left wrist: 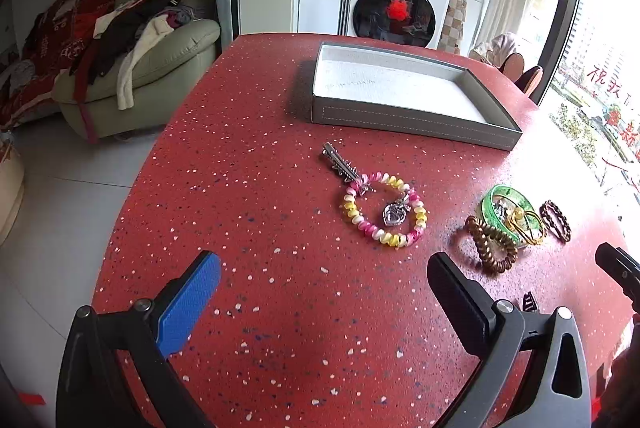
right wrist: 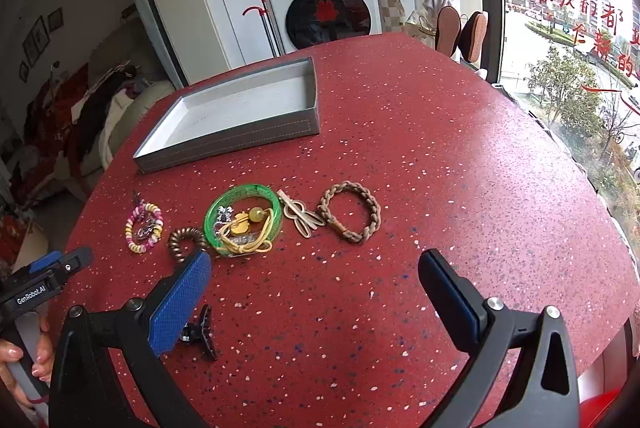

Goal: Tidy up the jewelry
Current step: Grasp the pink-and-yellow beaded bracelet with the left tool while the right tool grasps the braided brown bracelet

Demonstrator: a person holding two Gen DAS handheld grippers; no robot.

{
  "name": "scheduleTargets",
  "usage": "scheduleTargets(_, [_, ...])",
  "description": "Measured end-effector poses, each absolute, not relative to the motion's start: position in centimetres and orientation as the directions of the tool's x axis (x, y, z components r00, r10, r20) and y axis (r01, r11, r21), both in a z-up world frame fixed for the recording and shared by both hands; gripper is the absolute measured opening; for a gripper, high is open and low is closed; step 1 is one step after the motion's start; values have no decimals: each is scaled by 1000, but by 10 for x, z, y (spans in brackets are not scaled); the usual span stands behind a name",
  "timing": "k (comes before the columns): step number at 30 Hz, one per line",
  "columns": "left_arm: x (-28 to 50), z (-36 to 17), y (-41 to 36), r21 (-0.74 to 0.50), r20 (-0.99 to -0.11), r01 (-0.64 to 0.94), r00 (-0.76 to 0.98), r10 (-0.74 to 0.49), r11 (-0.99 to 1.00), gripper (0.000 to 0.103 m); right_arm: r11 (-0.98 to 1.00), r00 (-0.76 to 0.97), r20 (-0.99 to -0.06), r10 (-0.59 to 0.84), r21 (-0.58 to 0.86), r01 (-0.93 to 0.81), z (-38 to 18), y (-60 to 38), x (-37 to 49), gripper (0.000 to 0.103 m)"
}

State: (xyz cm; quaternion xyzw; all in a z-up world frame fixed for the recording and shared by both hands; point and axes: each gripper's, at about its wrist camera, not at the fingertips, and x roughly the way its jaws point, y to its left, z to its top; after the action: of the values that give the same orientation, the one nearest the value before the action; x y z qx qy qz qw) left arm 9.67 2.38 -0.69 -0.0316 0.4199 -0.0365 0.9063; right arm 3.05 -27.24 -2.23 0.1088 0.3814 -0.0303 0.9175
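- Nearest in, both tools hover over the red speckled table [right wrist: 440, 156] with nothing in them: the left gripper [left wrist: 324, 292] has its jaws spread wide, and the right gripper [right wrist: 316, 288] is just as wide open. That reads as an approach stance, ready to choose a piece.
- Right beside the right gripper's blue finger [right wrist: 180, 304] lies a small black claw clip [right wrist: 200, 332], partly hidden behind that finger.
- A step out, the jewelry sits in a loose row across the table, presumably laid out for sorting: the pink-and-yellow bead bracelet [left wrist: 384, 210] with a silver heart charm [left wrist: 394, 214] lies dead ahead of the left gripper, a dark hair clip [left wrist: 340, 164] touching its far edge.
- Off to the right, a brown coil hair tie [right wrist: 184, 240] touches the green bangle [right wrist: 242, 218], which rings a yellow cord pendant [right wrist: 248, 228]. Next come a tan hair clip [right wrist: 300, 216] and the braided brown bracelet [right wrist: 350, 212], ahead of the right gripper.
- Farthest off, the grey tray [right wrist: 228, 142] waits empty, well beyond everything; my guess is each piece goes there.
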Motion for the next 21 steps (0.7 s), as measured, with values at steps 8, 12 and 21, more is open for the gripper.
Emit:
scheduleTargets(8, [148,-20,22,-58,-802,30,593,-65,998,103,974,613,-786,-78,70,214,-33,-308,78,102])
scheduleTargets(12, [166,-32,21,-81,-840,36,535,-87,996,91,975,560,-823,-97,36,221,-46,-319,96,85])
scheduleTargets(21, [178,-46,4,-32,-858,77,509,-67,997,89,987,522,-846,-111,-31,159,-57,-310,109,68])
